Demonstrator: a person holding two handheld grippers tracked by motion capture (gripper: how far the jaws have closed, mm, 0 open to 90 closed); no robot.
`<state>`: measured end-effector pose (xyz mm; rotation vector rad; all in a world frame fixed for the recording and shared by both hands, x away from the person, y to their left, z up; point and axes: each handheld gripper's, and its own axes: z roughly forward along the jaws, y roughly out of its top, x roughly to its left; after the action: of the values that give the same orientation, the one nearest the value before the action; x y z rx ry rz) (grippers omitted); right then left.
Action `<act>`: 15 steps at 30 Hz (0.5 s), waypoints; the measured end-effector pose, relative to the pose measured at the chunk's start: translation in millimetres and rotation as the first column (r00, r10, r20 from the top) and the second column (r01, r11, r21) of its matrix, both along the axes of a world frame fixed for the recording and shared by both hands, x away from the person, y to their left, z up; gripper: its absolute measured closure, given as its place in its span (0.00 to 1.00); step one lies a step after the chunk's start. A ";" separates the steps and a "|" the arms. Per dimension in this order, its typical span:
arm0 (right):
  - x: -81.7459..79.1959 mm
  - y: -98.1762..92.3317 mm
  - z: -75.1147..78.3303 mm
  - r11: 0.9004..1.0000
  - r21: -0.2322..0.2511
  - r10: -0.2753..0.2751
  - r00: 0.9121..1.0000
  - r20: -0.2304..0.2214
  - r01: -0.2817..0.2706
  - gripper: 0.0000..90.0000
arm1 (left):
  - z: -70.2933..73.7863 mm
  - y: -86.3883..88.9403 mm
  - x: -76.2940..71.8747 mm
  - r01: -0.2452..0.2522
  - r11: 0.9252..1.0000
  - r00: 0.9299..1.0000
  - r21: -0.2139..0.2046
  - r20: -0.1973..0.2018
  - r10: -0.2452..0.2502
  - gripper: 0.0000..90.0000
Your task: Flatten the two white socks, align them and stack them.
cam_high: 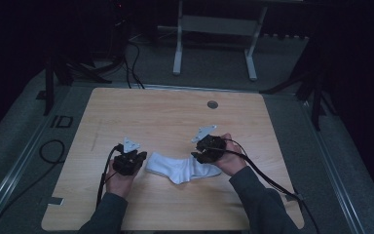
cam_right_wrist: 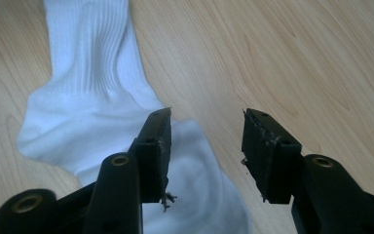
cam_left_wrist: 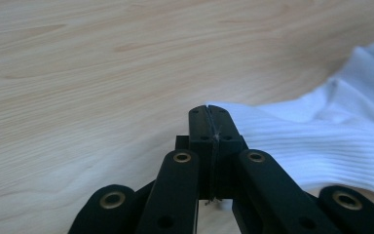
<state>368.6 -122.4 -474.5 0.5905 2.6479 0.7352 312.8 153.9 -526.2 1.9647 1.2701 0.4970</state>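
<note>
On the pale wooden table (cam_high: 175,112), near its front edge, a white sock (cam_high: 180,168) lies flat between the person's two hands, its long axis running roughly left to right with a bend in the middle. At the left, the left gripper (cam_high: 135,157) sits just beside the ribbed cuff end; in the left gripper view its jaws are pressed fully together, and the cuff (cam_left_wrist: 292,141) lies right behind and to the right of the tips. Whether a thread of fabric is pinched there is hard to say, though the seam between the jaws looks bare. At the right, the right gripper (cam_high: 200,152) hovers over the foot end of the sock (cam_right_wrist: 92,102), its jaws spread, with the toe part under the left-hand jaw and bare wood under the other. Both hands are about equally close, one at each end, so the next grasp likely means dropping each gripper onto its own end of the sock.
</note>
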 end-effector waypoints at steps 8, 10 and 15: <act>-1.3 -19.8 -3.4 0.999 0.007 -0.040 0.999 -0.017 0.040 0.63 | -9.2 -20.8 -0.6 0.060 0.996 0.998 0.058 -0.019 -0.059 1.00; -1.6 -23.5 -5.0 0.999 0.003 -0.051 0.998 -0.028 0.051 0.65 | -12.0 -22.4 0.4 0.061 0.996 0.998 0.066 -0.029 -0.059 1.00; -2.0 -29.1 -14.5 0.998 -0.017 -0.065 0.996 -0.056 0.065 0.66 | -18.0 -24.7 2.3 0.061 0.995 0.997 0.079 -0.057 -0.056 1.00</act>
<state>366.7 -151.6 -489.0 0.6997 2.6694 0.6890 315.1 129.3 -544.2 2.0897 1.2395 0.4751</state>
